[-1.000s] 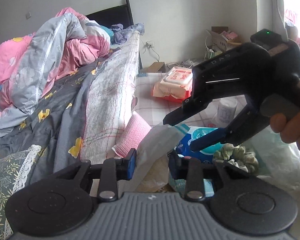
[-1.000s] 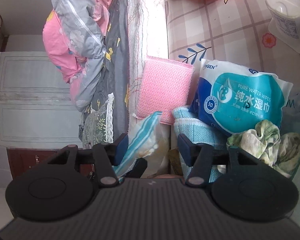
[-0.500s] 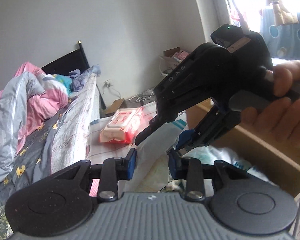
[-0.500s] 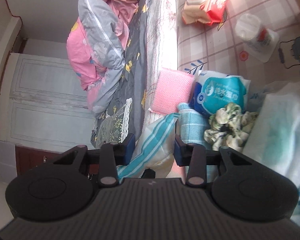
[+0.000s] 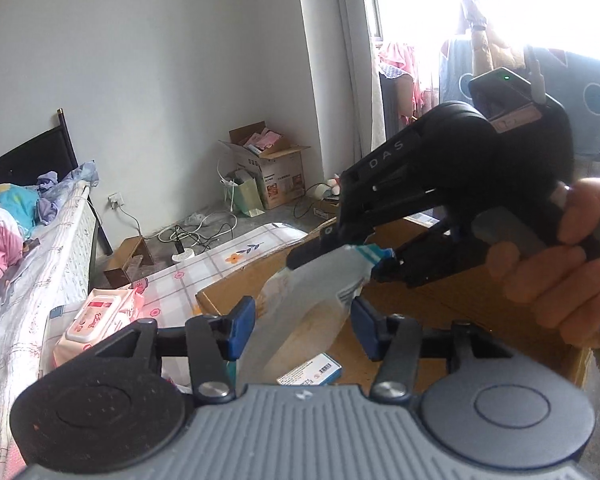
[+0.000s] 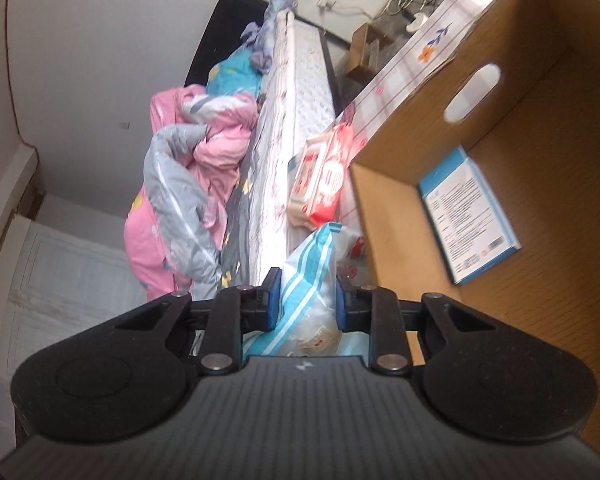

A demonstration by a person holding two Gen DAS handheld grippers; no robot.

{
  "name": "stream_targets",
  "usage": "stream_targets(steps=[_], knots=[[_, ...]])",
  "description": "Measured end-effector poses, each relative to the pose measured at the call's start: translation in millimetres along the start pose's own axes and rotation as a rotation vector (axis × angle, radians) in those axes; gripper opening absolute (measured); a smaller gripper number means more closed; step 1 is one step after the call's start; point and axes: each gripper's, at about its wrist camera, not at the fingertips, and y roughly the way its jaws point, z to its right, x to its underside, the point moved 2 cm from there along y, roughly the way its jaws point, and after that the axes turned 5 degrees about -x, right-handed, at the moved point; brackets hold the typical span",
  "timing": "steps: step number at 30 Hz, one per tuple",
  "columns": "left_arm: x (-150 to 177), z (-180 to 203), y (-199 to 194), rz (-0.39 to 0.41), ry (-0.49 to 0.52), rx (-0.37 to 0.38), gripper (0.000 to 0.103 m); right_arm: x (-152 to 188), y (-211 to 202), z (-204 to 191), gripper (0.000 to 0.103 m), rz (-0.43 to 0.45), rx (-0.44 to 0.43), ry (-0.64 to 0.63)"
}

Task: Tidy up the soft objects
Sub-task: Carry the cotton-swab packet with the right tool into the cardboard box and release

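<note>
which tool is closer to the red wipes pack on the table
Left, as far as the views show. The left tool hangs just past the red wipes pack, its jaws open around the striped bag. The right tool, shut on that bag, sits farther off over the cardboard box.

The soft packet is white with teal-blue stripes. The cardboard box is plain brown, and a flat pack inside it is white with a light-blue border. The wipes pack is red, pink and white. The tablecloth is a pale check with small flowers. The quilt is pink and grey. The tongs' pads are blue on black arms.
</note>
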Motion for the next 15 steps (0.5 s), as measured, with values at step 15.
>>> stream_targets(steps=[15], knots=[[25.3, -55.0, 7.1, -0.099, -0.122, -0.107, 0.055, -79.6, 36.6, 112.9, 0.026, 0.213, 0.303, -0.003]])
